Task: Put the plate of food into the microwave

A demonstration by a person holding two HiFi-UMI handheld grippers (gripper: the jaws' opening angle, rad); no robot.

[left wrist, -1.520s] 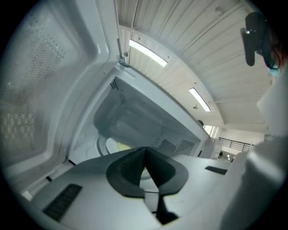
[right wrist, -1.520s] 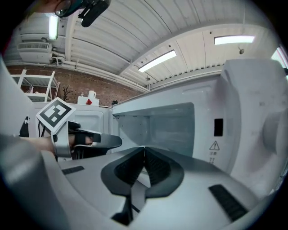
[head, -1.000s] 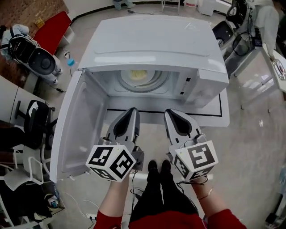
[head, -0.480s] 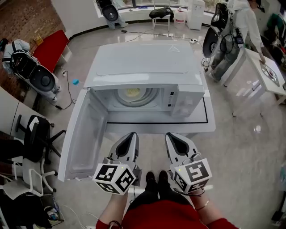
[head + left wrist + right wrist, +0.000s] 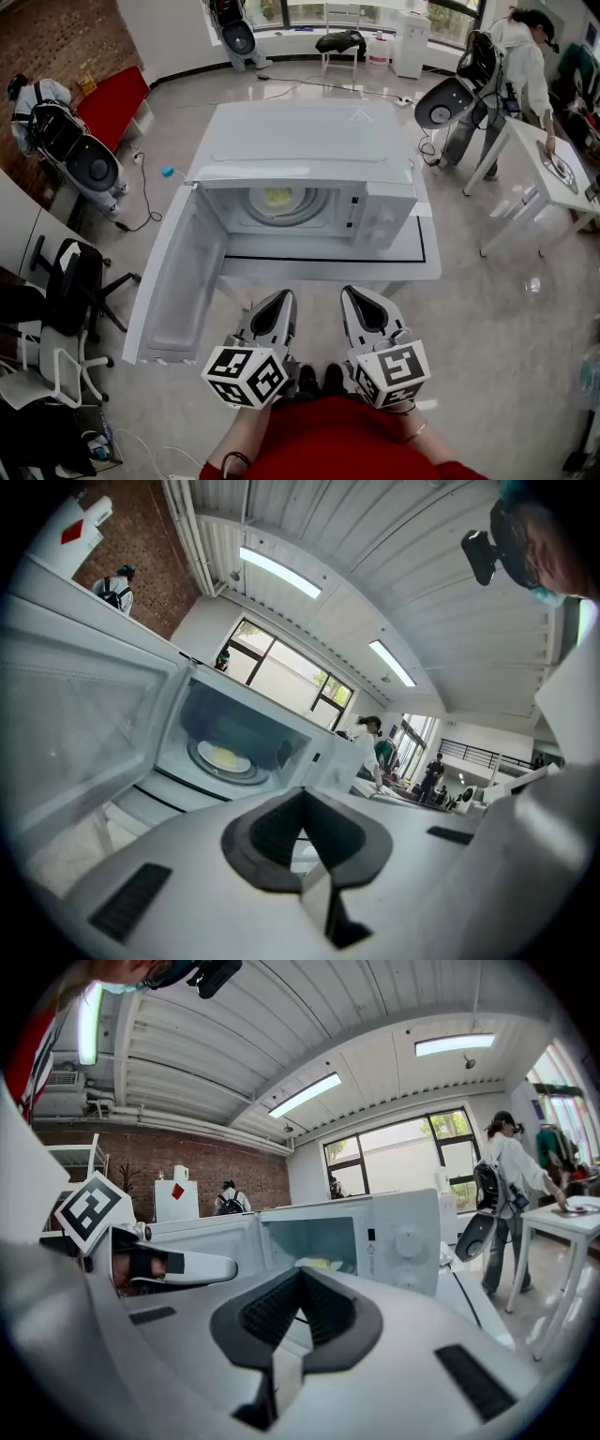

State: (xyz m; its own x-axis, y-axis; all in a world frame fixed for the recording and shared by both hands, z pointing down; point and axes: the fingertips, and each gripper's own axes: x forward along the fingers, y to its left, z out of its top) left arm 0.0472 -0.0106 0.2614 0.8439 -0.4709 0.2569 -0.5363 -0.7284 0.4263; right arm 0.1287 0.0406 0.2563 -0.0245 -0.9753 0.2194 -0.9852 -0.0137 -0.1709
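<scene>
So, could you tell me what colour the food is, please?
Pale yellow food, clearest in the left gripper view.

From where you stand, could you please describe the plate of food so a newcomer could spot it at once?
Find the big white microwave, its door swung open to the left. Inside sits the plate on the turntable, the only thing in there, holding pale yellow food.

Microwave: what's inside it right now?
Inside the open microwave, a plate with yellow food sits on the round turntable. Nothing else shows in there. The plate covers the turntable's middle, so that part cannot be seen.
</scene>
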